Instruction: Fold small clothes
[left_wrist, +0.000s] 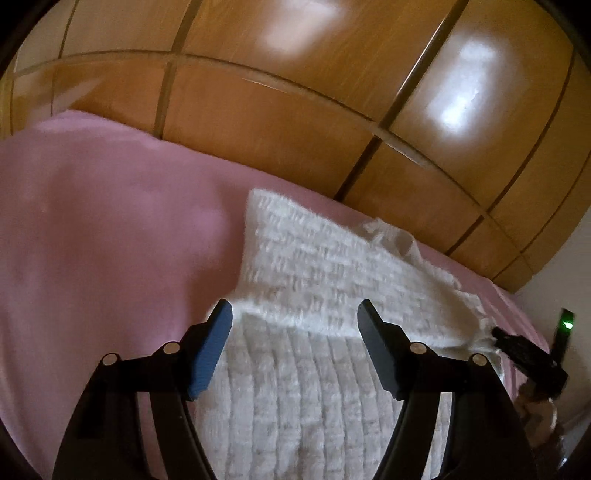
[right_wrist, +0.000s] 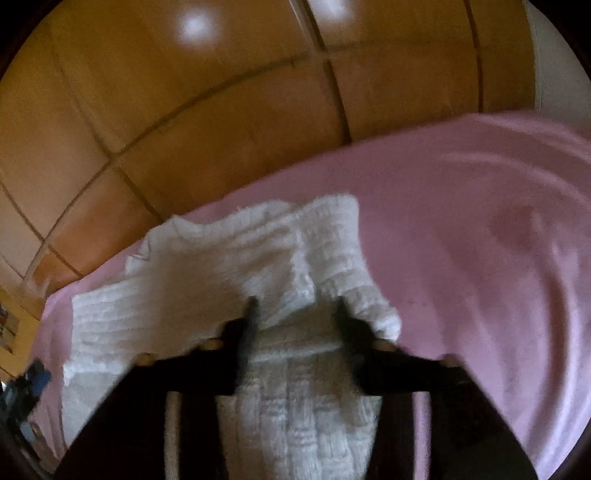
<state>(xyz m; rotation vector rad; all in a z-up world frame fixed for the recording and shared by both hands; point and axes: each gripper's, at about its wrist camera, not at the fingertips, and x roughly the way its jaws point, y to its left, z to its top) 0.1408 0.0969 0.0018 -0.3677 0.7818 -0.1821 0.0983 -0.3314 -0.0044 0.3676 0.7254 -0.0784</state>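
Note:
A white ribbed knit garment lies on the pink bedsheet, with one layer folded over another. My left gripper hovers just above the fold's near edge, open, with nothing between its blue pads. In the right wrist view the same garment is bunched into a raised fold. My right gripper stands over it with jaws apart; cloth lies between them and drapes over the right fingertip, and the pads do not press it. One of its dark fingers shows at the garment's right edge.
Wooden wardrobe doors rise close behind the bed's far edge. The pink sheet spreads wide to the right of the garment. A small green light glows at the far right.

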